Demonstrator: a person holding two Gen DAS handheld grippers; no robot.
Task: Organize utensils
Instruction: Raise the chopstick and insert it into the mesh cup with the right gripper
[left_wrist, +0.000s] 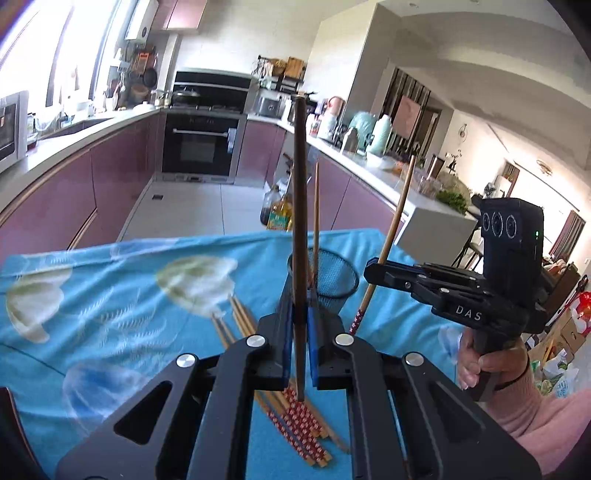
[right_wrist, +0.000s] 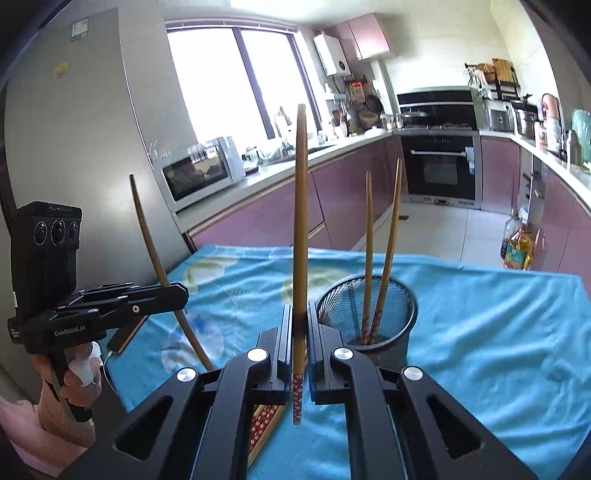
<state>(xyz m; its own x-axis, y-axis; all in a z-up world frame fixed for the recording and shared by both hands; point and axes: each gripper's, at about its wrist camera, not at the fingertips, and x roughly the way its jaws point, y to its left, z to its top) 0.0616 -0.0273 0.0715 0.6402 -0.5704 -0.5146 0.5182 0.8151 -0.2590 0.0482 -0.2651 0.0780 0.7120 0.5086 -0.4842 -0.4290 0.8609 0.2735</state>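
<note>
My left gripper (left_wrist: 300, 314) is shut on a dark brown chopstick (left_wrist: 300, 221) that stands upright. At the right of the left wrist view, my right gripper (left_wrist: 373, 271) is shut on a light wooden chopstick (left_wrist: 395, 229) with a red patterned end. The right wrist view shows that right gripper (right_wrist: 300, 317) and its chopstick (right_wrist: 301, 221) up close, with the left gripper (right_wrist: 181, 291) and the dark chopstick (right_wrist: 147, 229) at the left. A black mesh cup (right_wrist: 399, 295) just ahead holds two chopsticks (right_wrist: 369, 240). Several more chopsticks (left_wrist: 295, 417) lie on the cloth under the grippers.
A blue jellyfish-print cloth (left_wrist: 110, 295) covers the table. A flat dark device (right_wrist: 123, 336) with a white cable lies at its left edge. Oil bottles (right_wrist: 517, 243) stand on the floor beyond the table. Purple kitchen cabinets (left_wrist: 55, 206) line both sides.
</note>
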